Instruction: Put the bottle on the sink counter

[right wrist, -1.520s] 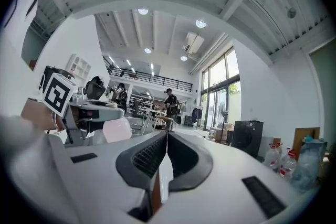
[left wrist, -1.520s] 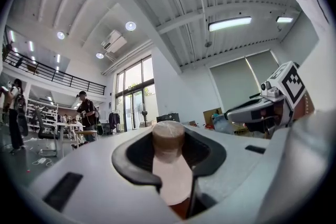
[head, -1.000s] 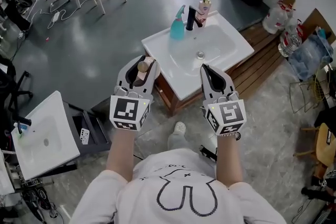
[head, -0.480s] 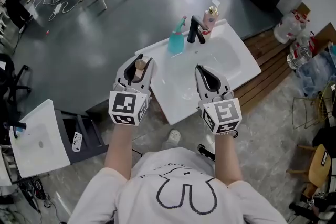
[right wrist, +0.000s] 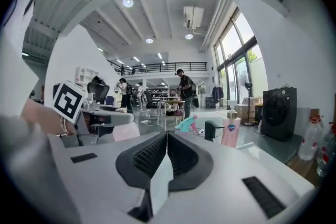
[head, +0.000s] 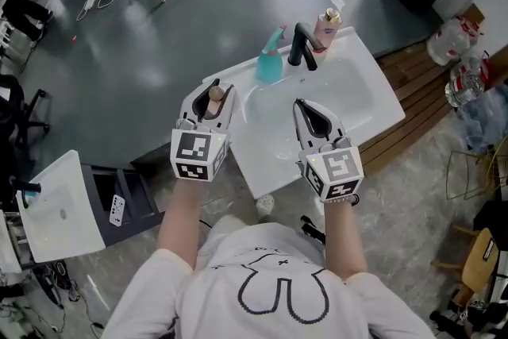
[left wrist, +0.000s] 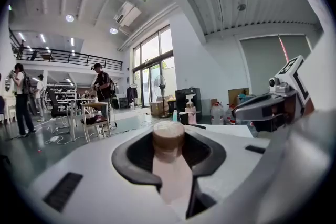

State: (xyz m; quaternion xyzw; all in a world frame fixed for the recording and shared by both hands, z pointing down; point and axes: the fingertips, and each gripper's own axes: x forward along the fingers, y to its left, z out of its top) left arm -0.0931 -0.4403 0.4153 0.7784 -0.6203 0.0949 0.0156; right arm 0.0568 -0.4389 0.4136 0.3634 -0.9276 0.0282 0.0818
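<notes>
My left gripper (head: 212,97) is shut on a small pale pink bottle (head: 214,98) with a brown round cap; in the left gripper view the bottle (left wrist: 169,160) stands upright between the black pads. It hangs over the left front corner of the white sink counter (head: 270,163). My right gripper (head: 312,113) is shut with nothing in it, held over the basin's front part; its jaws (right wrist: 166,160) meet in the right gripper view. Both grippers are side by side at about the same height.
At the back of the sink stand a black tap (head: 302,45), a teal spray bottle (head: 270,63) and a pink pump dispenser (head: 328,23). A second white sink unit (head: 59,206) is at the left. Water jugs (head: 452,40) and wooden decking lie right. Chairs, cables and people are farther off.
The view has drawn closer to the sink; both grippers now sit over its front part instead of short of it. The bottle stays in the left gripper's grip.
</notes>
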